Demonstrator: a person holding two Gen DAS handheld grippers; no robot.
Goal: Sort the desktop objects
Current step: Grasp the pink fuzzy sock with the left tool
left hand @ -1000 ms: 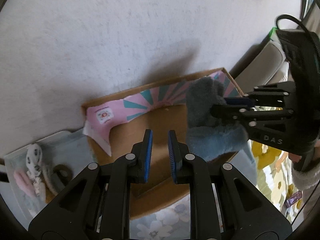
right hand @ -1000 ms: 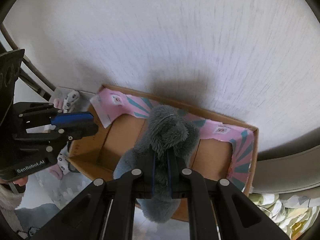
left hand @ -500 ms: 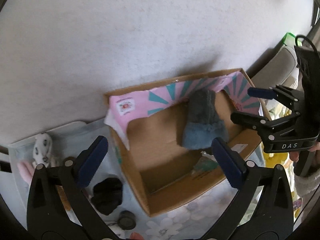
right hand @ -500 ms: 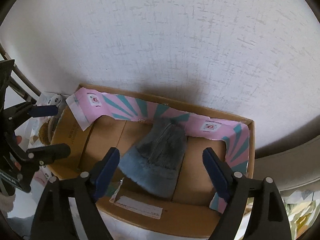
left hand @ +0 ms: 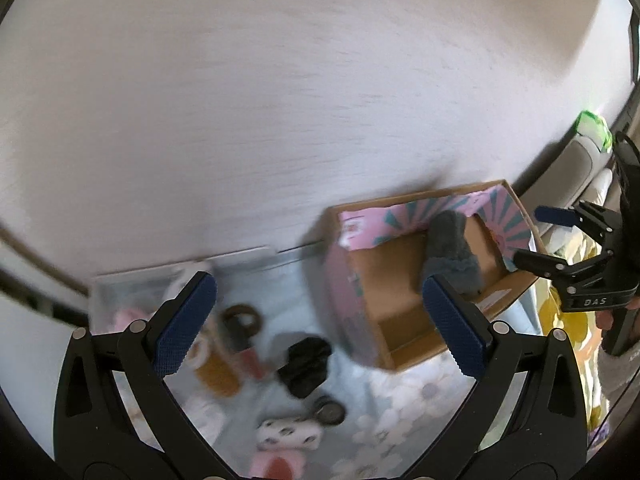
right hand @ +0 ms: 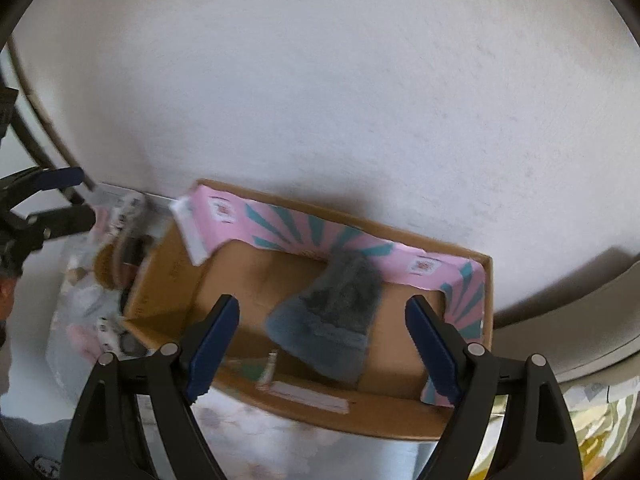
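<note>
- The wall fills most of both views, pale and textured, with the counter [left hand: 404, 396] below it under a flowered cloth.
- Against that wall sits your cardboard box [right hand: 384, 416], pink-and-teal lining along its back and right side, and it's open at the top.
- Inside it lies the grey-blue plush piece [right hand: 332, 320], resting on the box floor toward the back right, one end leaning on the lining. It's touching neither tool.
- Your right hand-held gripper [right hand: 322, 344] hangs above the box, fingers spread wide and carrying nothing.
- Your left hand-held gripper [left hand: 318, 324] is spread just as wide, also with nothing in it, looking down on the clutter left of the box.
- Down there: a black lump [left hand: 306, 366], a brown ring [left hand: 242, 320], a spotted white toy [left hand: 290, 434], a small dark round piece [left hand: 330, 410] and something pink [left hand: 276, 466] at the bottom edge.
- Watch out: that clutter is blurred and packed close, so I'd judge a fast drop could close on two items at once or knock the round piece rolling.
- The box wall stands just beside the black lump; come in too far right and your finger may clip the cardboard and shove the box.
</note>
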